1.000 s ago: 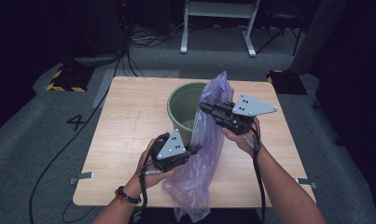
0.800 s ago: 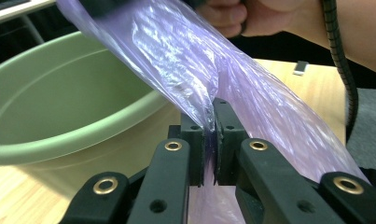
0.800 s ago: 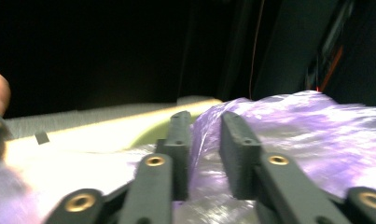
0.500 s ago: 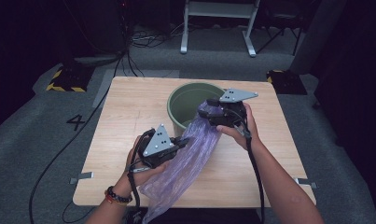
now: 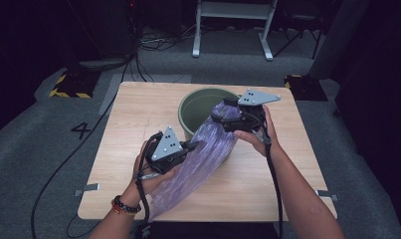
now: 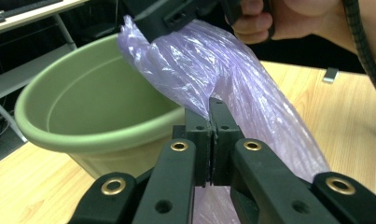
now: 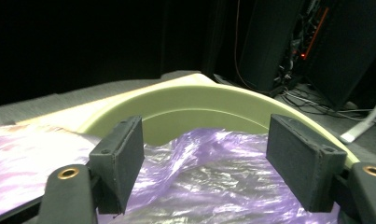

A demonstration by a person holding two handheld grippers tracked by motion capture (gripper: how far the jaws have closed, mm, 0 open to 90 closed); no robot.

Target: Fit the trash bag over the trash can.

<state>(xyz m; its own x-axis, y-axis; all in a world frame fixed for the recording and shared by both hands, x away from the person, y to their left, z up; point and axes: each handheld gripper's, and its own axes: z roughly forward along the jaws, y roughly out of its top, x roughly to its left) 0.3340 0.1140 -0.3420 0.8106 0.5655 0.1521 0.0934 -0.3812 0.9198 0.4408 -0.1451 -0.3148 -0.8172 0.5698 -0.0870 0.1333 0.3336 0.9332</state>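
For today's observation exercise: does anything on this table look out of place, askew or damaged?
Nothing looks damaged or spilled. The crumpled purple plastic bag lies slanted, its top draped over the rim of the round green plastic bucket, its bottom past the table's near edge. The left gripper pinches it; the right gripper, jaws just opened, straddles it.

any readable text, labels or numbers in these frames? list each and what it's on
"4": dark numeral on the grey floor, left of the table, in the high view.
Yellow and black hazard stripes, no words, edge a dark block on the floor behind that numeral.
Nothing readable on the green tub, the purple bag, or the grey plates on the left gripper and right gripper.
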